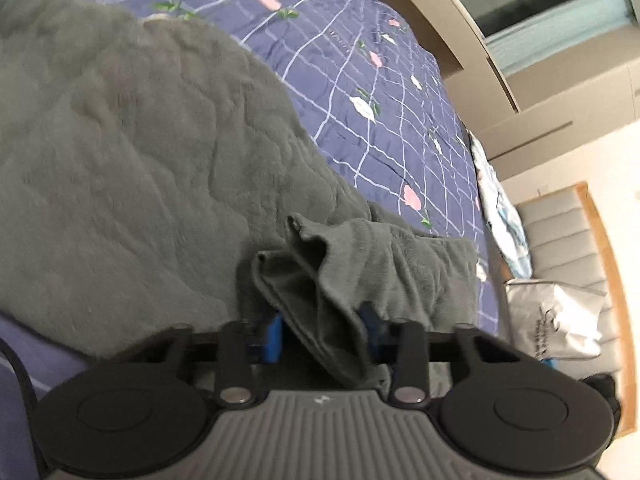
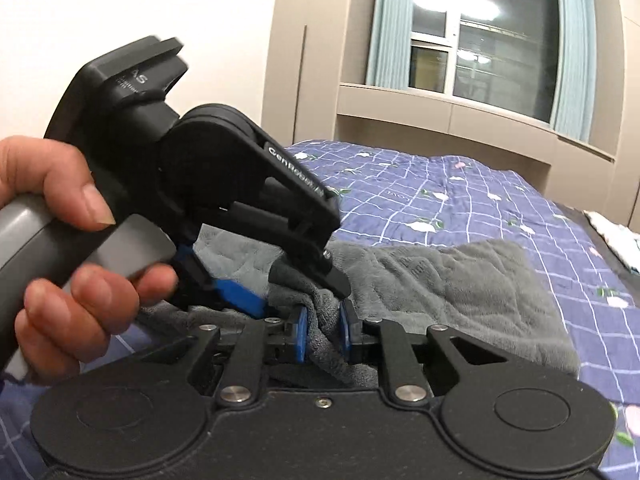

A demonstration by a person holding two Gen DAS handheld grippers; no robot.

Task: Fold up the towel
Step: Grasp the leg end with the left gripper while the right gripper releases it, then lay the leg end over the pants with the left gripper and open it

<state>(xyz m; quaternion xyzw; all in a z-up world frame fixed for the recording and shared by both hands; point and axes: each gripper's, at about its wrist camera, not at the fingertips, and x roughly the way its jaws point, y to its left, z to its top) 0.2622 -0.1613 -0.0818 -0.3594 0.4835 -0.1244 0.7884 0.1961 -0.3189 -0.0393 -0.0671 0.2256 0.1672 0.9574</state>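
The towel (image 1: pixel 132 152) lies spread on the bed (image 1: pixel 360 60), one bunched corner clamped in both the left gripper (image 1: pixel 320 332) and the right gripper (image 2: pixel 323 332), side by side. Lifting may let the thick bunch slip out, spoiling the fold.

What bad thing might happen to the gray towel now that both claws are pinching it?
1. Both the left claw and the right claw pinch the towel at bunched spots, so the fold may come out crooked.
2. The two claws sit very close together, so they might bump.
3. Most of the towel lies on the bedspread and may drag wrinkles.
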